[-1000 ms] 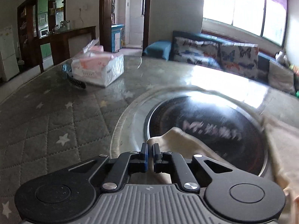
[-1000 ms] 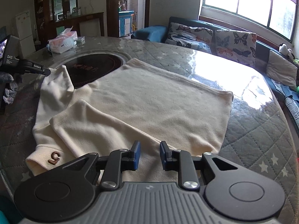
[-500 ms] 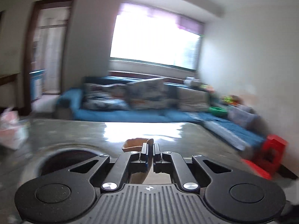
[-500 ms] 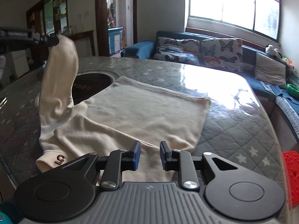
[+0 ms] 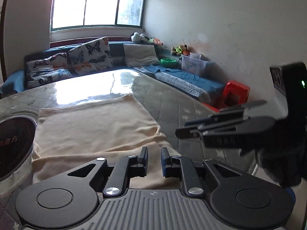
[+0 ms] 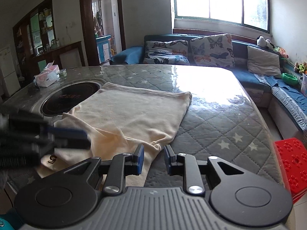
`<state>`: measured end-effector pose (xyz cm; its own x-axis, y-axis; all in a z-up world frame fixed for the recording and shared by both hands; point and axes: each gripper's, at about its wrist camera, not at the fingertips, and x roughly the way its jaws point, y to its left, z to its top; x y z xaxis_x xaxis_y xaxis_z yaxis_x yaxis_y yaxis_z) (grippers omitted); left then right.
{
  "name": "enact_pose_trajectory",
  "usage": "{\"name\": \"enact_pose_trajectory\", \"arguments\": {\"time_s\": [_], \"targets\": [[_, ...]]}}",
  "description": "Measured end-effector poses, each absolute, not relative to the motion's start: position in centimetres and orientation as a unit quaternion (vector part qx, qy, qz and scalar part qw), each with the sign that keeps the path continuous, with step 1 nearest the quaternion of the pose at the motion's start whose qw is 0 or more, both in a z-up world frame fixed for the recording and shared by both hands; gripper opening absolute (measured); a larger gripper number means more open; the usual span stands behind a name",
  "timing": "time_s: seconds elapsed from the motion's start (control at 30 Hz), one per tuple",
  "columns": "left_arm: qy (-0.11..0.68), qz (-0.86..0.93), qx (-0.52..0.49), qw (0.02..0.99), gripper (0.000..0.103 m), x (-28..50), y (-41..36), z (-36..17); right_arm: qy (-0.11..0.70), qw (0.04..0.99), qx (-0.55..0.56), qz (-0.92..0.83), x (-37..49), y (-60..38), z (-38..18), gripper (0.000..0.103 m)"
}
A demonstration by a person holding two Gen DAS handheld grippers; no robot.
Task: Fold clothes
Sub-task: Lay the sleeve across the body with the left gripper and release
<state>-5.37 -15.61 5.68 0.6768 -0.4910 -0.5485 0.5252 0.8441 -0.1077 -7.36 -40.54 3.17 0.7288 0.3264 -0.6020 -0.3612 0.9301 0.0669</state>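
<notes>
A cream sweater [image 5: 92, 126] lies flat on the quilted table [image 5: 184, 103], its sleeves folded in over the body. My left gripper [image 5: 154, 159] hovers low over its near edge. The jaws are opening, with a clear gap and no cloth pinched between them. My right gripper [image 6: 154, 159] stands open over the sweater's [image 6: 132, 113] near right corner, and the fabric lies under its fingers. A cuff with a brown "5" patch [image 6: 52, 158] rests at the near left. Each gripper shows in the other's view: the right gripper [image 5: 182, 130] and the left gripper [image 6: 86, 137].
A round black hob [image 6: 71, 97] is set into the table left of the sweater. A tissue pack [image 6: 47, 76] sits at the far left. A red stool [image 6: 293, 161] stands off the table's right edge. A blue sofa [image 6: 259, 76] with cushions runs behind.
The left gripper lifted a sleeve from beside the hob, swung it right across the sweater and let it go; its jaws have parted. The right gripper drifted slightly right.
</notes>
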Motion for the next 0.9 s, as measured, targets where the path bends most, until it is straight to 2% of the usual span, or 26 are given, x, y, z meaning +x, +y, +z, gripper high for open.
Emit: {"name": "enact_pose_trajectory", "arguments": {"time_s": [0.4,0.5,0.73,0.8,0.83,0.9], "targets": [[0.334,-0.148,0.037,0.930,0.016,-3.6,-5.3,3.2,0.341,0.912,-0.051,0.222,-5.3,-36.1,1.4,0.022],[0.344,-0.139,0.036,0.928,0.018,-3.2,-4.4,2.5,0.352,0.908,-0.062,0.219,-4.7,-35.4,0.7,0.022],[0.305,-0.149,0.038,0.940,0.018,-1.1,-5.2,4.9,0.364,0.903,-0.070,0.218,-4.5,-35.2,0.5,0.021],[0.298,-0.158,0.048,0.940,0.025,-0.1,-5.6,4.7,0.365,0.902,-0.071,0.219,-4.5,-35.2,0.5,0.020],[0.296,-0.163,0.055,0.940,0.032,0.4,-5.9,4.5,0.366,0.901,-0.071,0.220,-4.5,-35.2,0.5,0.017],[0.301,-0.167,0.066,0.937,0.033,1.2,-6.3,3.8,0.365,0.902,-0.072,0.219,-4.5,-35.1,0.6,0.013]]}}
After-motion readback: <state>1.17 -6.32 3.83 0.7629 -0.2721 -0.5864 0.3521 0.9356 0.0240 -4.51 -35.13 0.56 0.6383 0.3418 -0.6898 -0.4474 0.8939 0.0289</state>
